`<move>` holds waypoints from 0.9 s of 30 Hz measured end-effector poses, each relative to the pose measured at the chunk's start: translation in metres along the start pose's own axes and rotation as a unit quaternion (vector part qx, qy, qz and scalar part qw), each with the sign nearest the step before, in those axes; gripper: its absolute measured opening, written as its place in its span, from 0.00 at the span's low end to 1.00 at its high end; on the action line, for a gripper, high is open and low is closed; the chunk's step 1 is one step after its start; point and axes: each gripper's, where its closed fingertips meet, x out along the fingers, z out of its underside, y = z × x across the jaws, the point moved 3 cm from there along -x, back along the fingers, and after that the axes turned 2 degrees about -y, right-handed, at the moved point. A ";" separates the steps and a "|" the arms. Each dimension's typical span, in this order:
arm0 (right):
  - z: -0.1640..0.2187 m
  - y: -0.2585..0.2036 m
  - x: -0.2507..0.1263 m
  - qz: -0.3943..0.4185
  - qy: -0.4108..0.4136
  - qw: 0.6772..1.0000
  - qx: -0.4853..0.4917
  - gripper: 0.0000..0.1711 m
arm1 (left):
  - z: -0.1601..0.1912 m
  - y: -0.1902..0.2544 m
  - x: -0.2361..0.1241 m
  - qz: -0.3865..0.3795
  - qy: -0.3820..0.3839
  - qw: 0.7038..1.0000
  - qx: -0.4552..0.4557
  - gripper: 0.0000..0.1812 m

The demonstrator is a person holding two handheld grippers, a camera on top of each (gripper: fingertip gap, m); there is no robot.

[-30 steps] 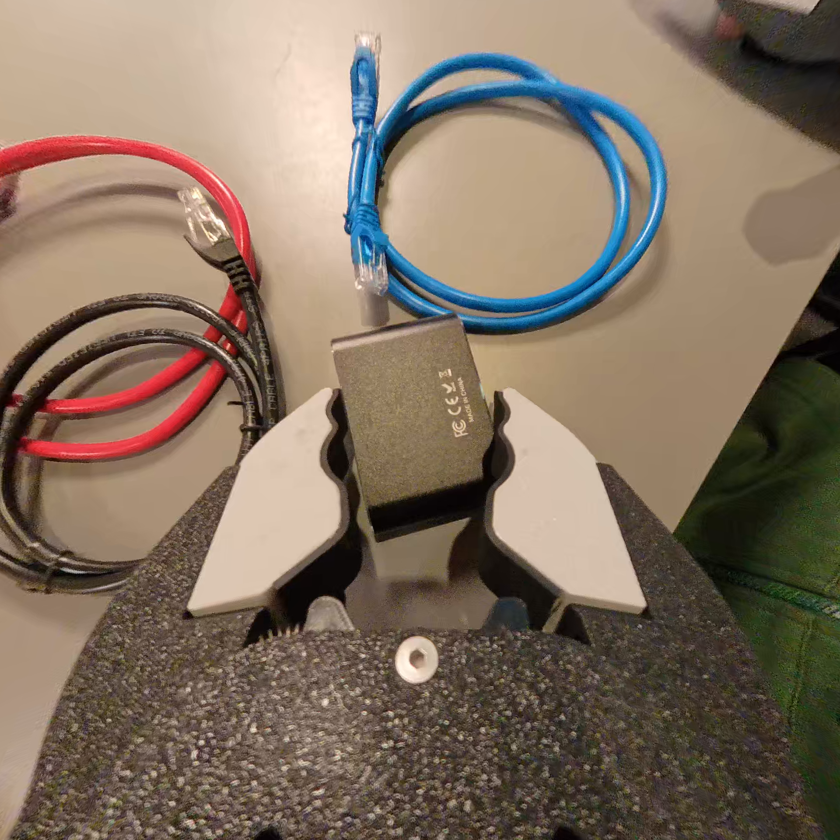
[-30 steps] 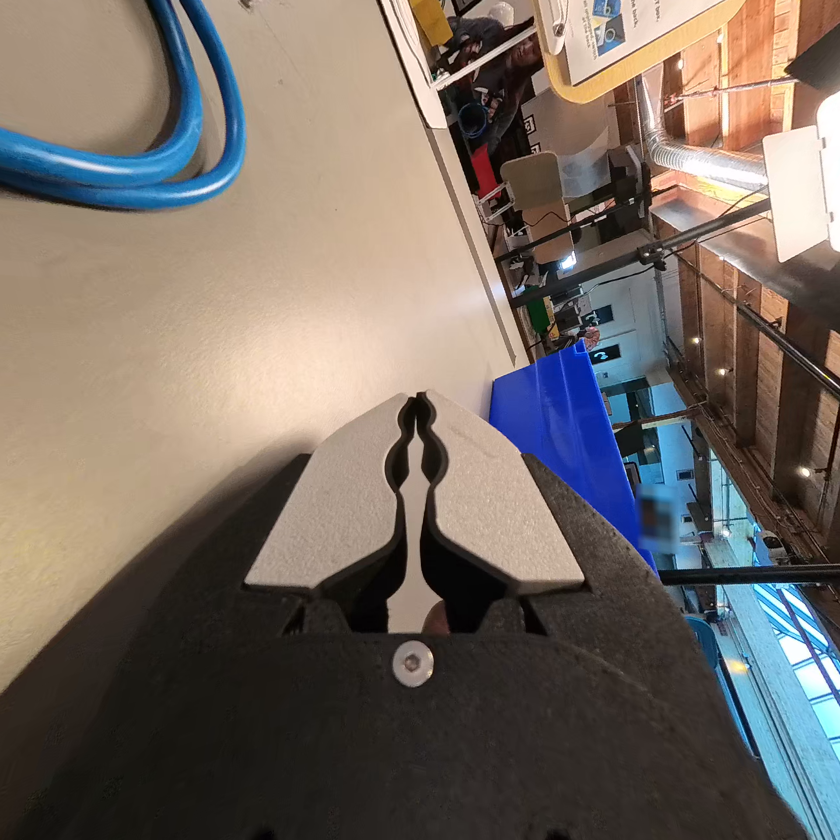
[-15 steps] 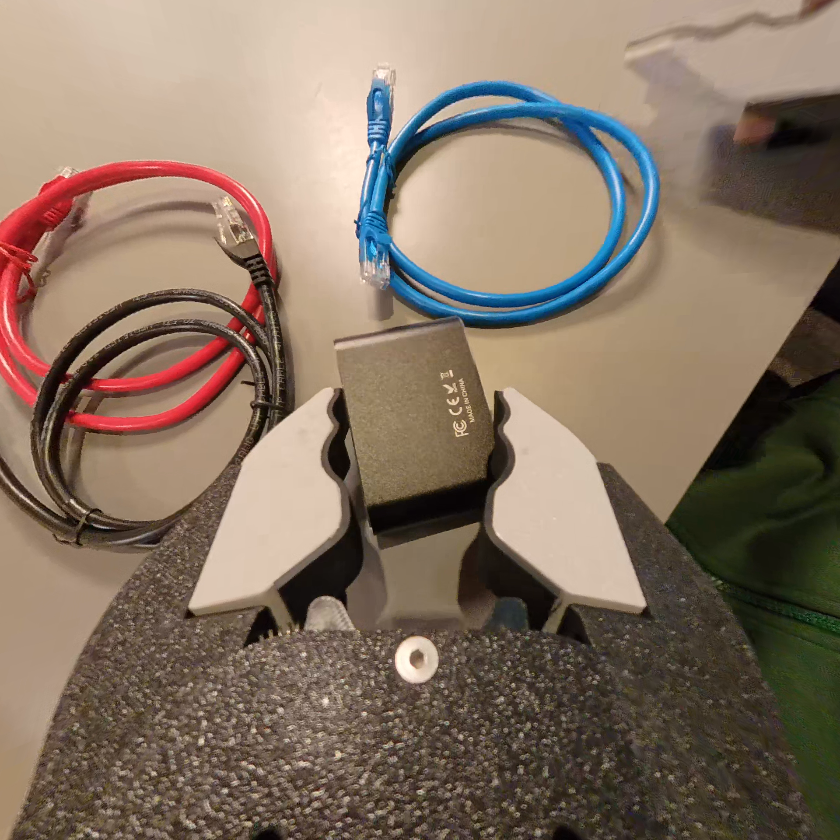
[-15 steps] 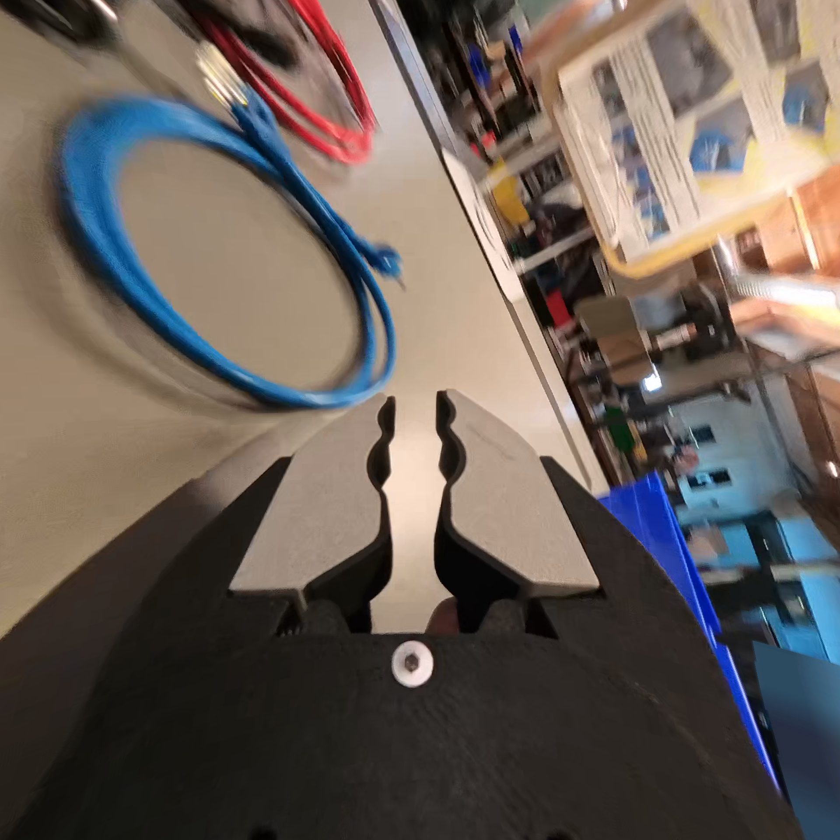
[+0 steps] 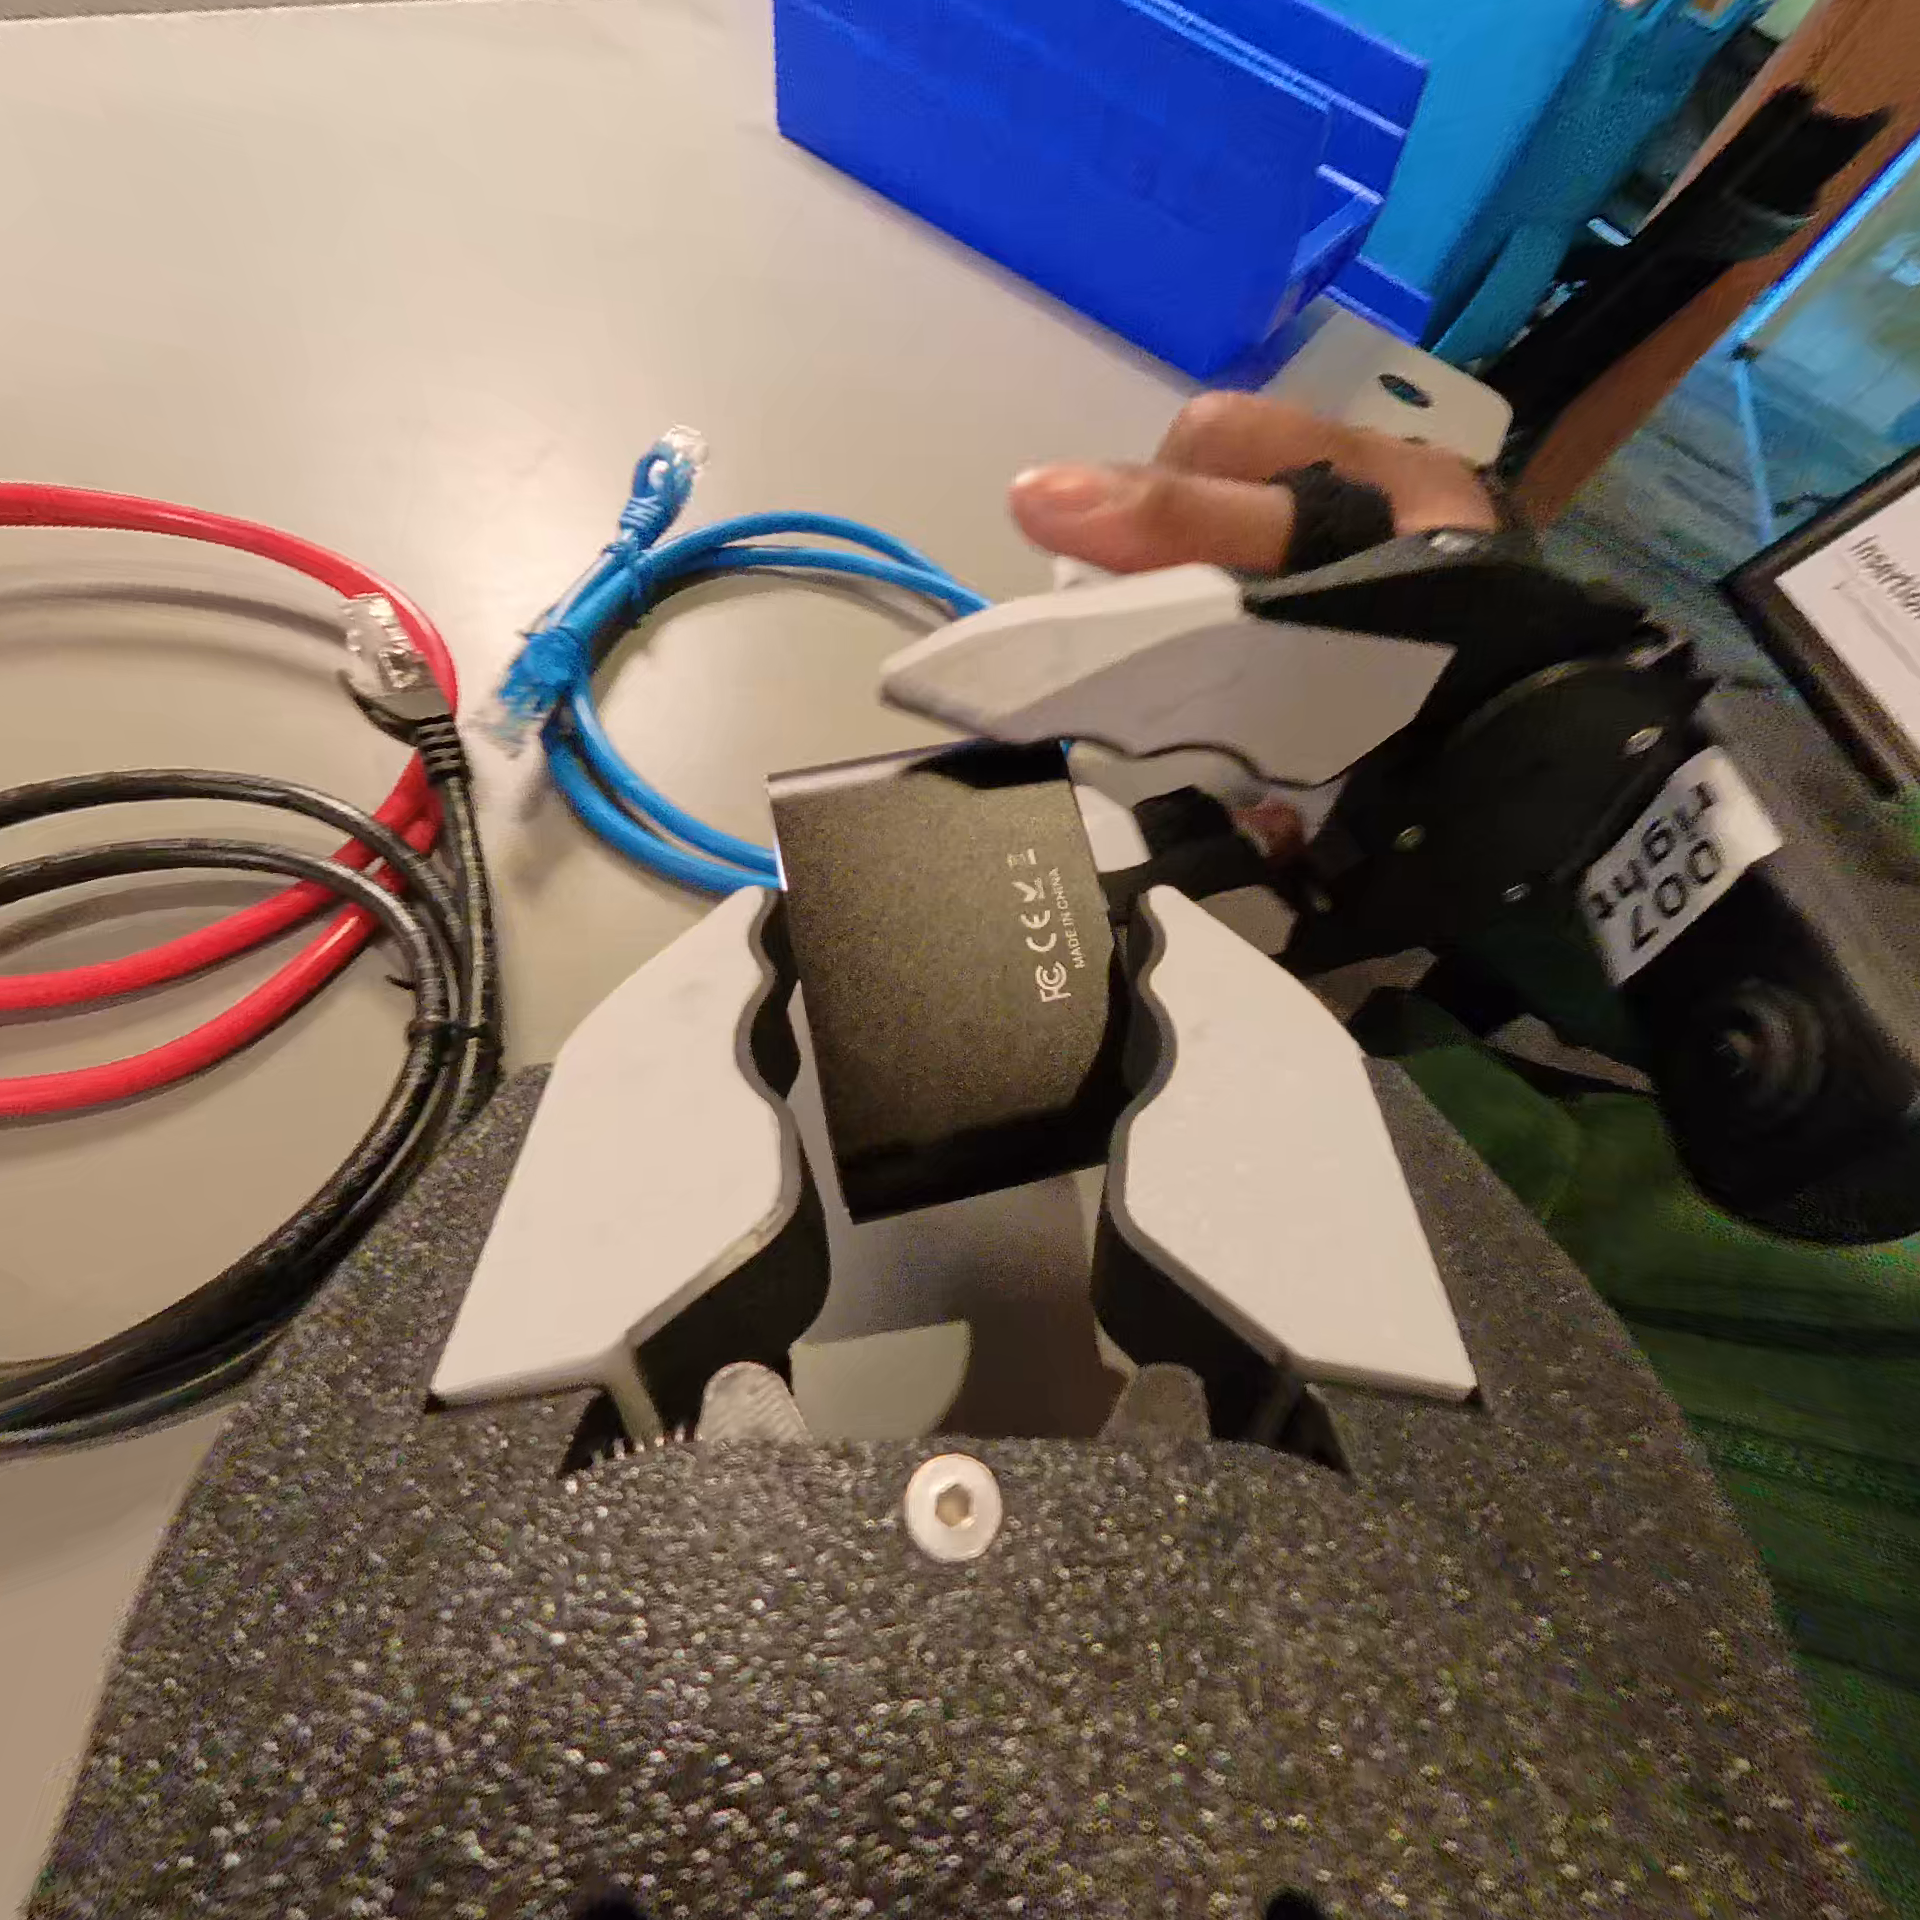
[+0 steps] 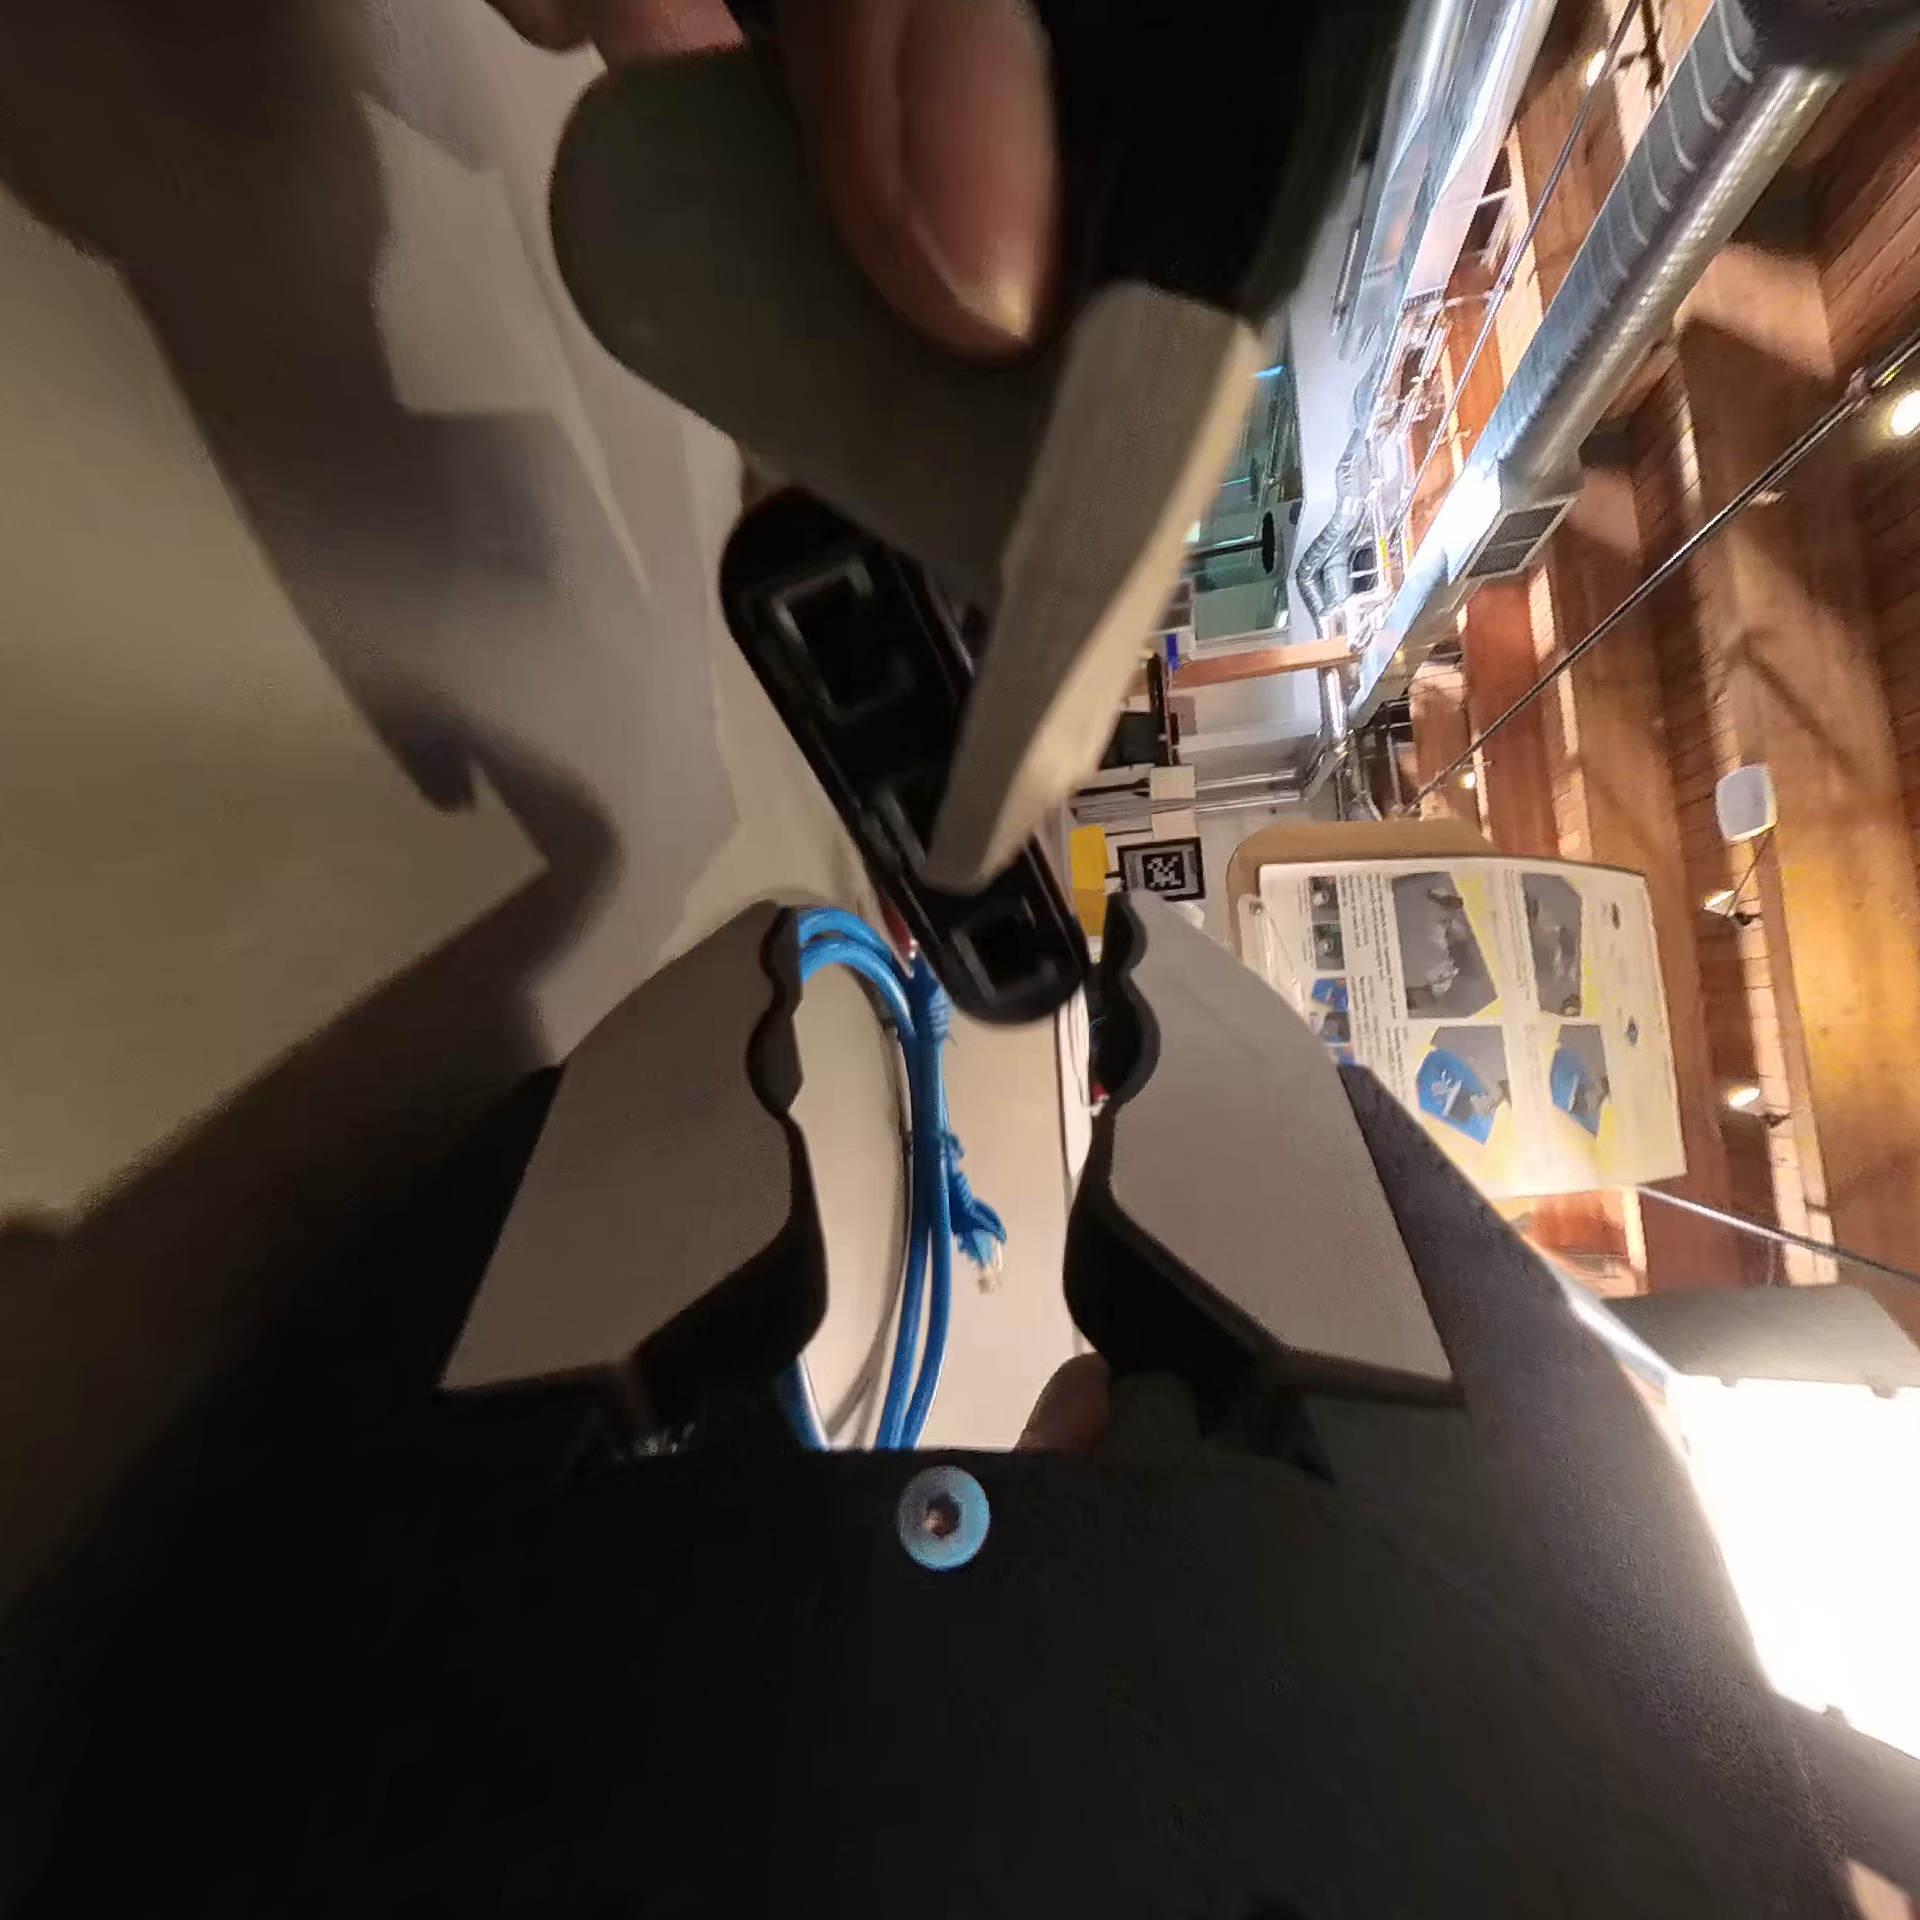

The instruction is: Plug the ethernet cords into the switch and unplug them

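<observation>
The switch (image 5: 940, 987), a small black box, sits clamped between the grey fingers of the left gripper (image 5: 951, 935), tilted a little, its near end sunk in the dark gap between them and its far end partly covered by the right gripper (image 5: 997, 717). In the left wrist view only one grey finger of that right gripper shows clearly, reaching across above the switch's far edge, so the spread of its jaws cannot be read there; in the right wrist view its two fingers stand apart with nothing between them, and the switch's port face (image 6: 914, 769) lies just past their tips. That face is blurred, and a grey finger of the left gripper crosses it, so only some of the sockets can be made out. A person's fingertip (image 6: 935, 197) presses on that crossing finger, and the rest of the hand is cut off at the top. Left of the switch, on the beige table (image 5: 312, 260), lies the coiled blue cord (image 5: 665, 748), one clear plug pointing away; part of its loop is hidden behind the switch. Farther left are the red cord (image 5: 208, 966) and the black cord (image 5: 436, 997), overlapping, both running off the picture's edge. Beyond the switch stands a blue bin (image 5: 1060, 156); its inside is not visible.
</observation>
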 end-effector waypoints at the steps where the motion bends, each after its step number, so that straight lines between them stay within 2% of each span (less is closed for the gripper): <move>1: -0.003 -0.001 0.003 0.005 -0.001 1.000 -0.006 0.31 | 0.000 0.003 0.000 0.010 0.002 1.000 -0.001 0.34; 2: -0.004 0.001 0.005 0.016 -0.005 1.000 -0.010 0.28 | 0.000 0.003 0.000 0.007 -0.001 1.000 -0.001 0.34; 3: -0.003 0.002 0.006 0.024 -0.012 1.000 -0.009 0.20 | 0.001 0.003 0.000 0.004 -0.003 1.000 0.001 0.34; 4: -0.002 0.001 0.005 0.021 -0.010 1.000 -0.006 0.16 | 0.001 0.003 0.000 0.004 0.000 1.000 0.005 0.35; 7: 0.003 0.000 0.002 0.010 -0.001 0.999 0.032 0.15 | -0.003 0.009 -0.005 0.017 0.020 0.999 0.029 0.36; 9: 0.009 0.003 0.001 0.007 -0.008 0.998 0.063 0.15 | -0.009 0.012 -0.013 0.015 0.063 0.996 0.067 0.36; 15: 0.020 0.016 -0.002 0.005 -0.004 0.988 0.156 0.14 | -0.022 0.014 -0.042 -0.033 0.183 0.965 0.186 0.44; 21: 0.010 0.019 -0.008 -0.036 0.055 0.971 0.232 0.15 | -0.021 0.012 -0.034 -0.078 0.179 0.941 0.277 0.45; 27: -0.006 0.015 -0.019 -0.104 0.135 0.944 0.284 0.15 | -0.011 0.016 -0.013 -0.125 0.155 0.887 0.416 0.39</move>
